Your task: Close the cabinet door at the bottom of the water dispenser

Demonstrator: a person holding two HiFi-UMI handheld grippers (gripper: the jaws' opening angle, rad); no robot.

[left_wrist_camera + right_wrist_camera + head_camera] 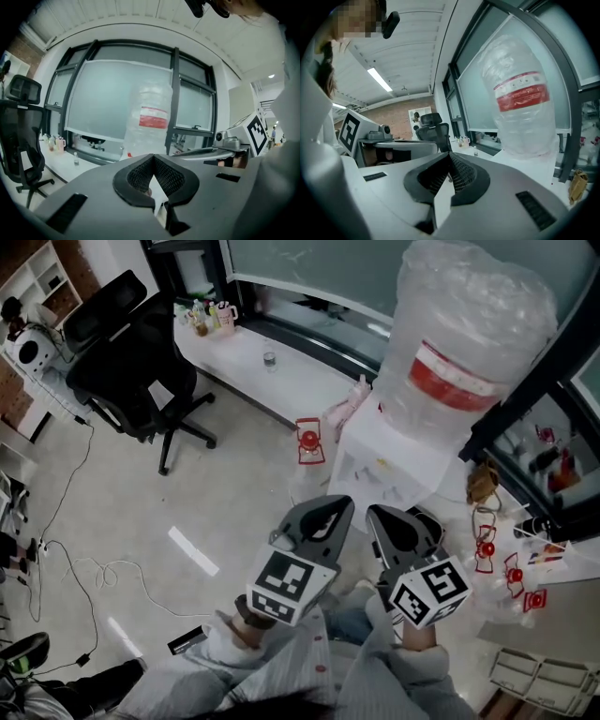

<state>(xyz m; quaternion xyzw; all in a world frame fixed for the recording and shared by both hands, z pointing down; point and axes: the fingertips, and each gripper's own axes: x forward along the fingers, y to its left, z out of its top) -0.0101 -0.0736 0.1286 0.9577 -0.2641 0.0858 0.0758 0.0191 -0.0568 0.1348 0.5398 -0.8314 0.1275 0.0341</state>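
Water dispenser (pixel 398 460) stands by the window ledge (pixel 253 362), its white body carrying a large bottle (pixel 469 334) with a red label. Its lower cabinet door cannot be made out behind the grippers in the head view. The left gripper (pixel 334 506) and right gripper (pixel 381 516) sit side by side before the dispenser, each with jaws together and nothing between them.
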